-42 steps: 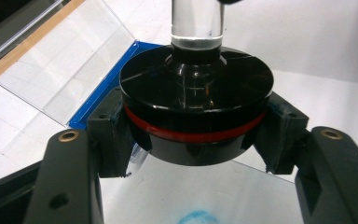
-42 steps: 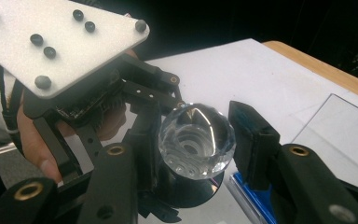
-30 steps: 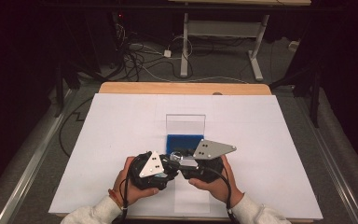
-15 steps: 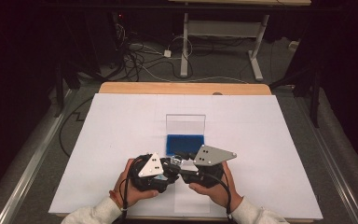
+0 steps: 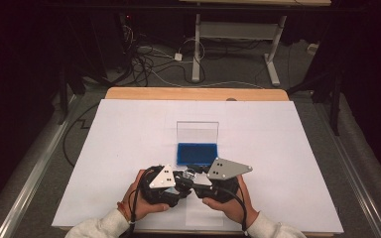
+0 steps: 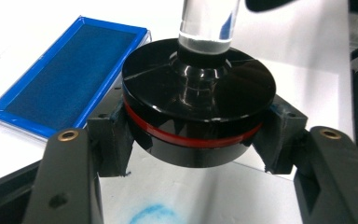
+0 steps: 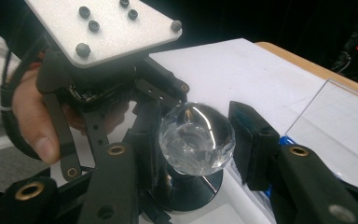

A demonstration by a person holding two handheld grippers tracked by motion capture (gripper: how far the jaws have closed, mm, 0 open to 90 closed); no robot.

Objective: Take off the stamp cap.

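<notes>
Slippage is the main risk: the round black stamp with a red band and a clear faceted knob [image 6: 199, 112] is gripped at its base by the left hand-held gripper [image 6: 198, 135], its pads closed on the black disc, while the right hand-held gripper [image 7: 196, 140] is closed around the clear knob. A twist between the two could tilt the stamp or pop it free, judging by the smooth glossy surfaces. The stamp is held above the white paper sheet [image 5: 129, 148], near the tabletop's 6 o'clock edge, with the blue ink pad in its open clear case [image 5: 196, 153] just beyond at 12 o'clock. A blue smudge [image 6: 151, 215] is seen on the paper beneath, so a dropped stamp would smear more. Open room is left at 3 and 9 o'clock; the near edge is close.
</notes>
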